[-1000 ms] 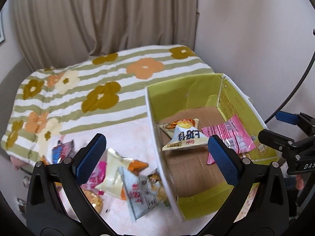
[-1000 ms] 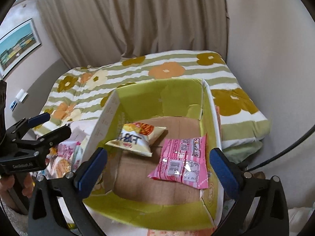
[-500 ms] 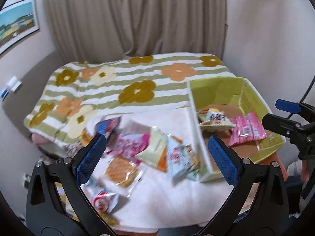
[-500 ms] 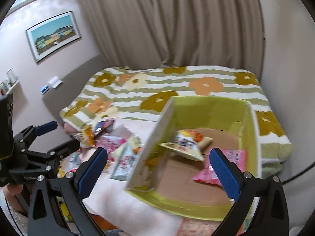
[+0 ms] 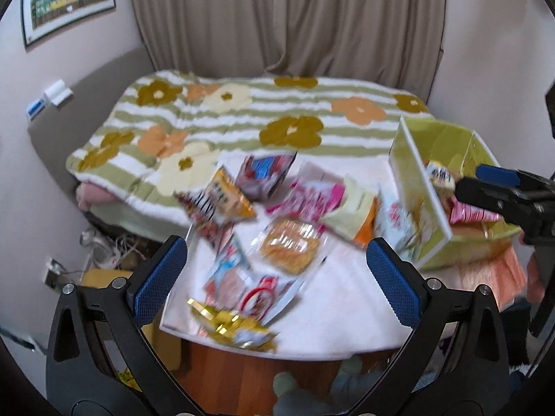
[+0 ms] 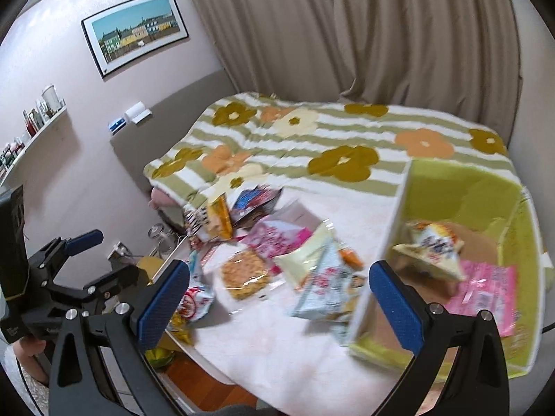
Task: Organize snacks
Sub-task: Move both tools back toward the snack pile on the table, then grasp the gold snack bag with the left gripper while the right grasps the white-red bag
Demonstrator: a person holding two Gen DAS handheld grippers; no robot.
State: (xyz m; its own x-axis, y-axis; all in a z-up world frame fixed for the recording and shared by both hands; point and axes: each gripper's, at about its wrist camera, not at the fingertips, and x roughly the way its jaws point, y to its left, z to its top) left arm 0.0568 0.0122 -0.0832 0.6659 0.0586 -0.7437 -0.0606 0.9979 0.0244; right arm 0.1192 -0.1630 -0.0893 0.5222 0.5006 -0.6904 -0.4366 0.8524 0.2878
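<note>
Item: loose snack packets (image 5: 288,215), heaped mid-desk, left of the green box (image 6: 485,201). My left gripper (image 5: 274,277) is nearer, directly above them; right gripper (image 6: 277,298) straddles the box wall. Both jaws wide, empty.

Straight ahead, beige curtains (image 5: 284,20) hang full-length across the far wall, and a bed under a green-striped flower quilt (image 6: 312,145) stretches out beneath them. Up and to the left, a framed townscape picture (image 6: 135,31) sits on the pinkish wall (image 6: 69,111), with a small shelf of jars (image 6: 31,118) further left (contents too small to read). Low down, near at hand, there's reddish wood flooring (image 5: 242,371).
</note>
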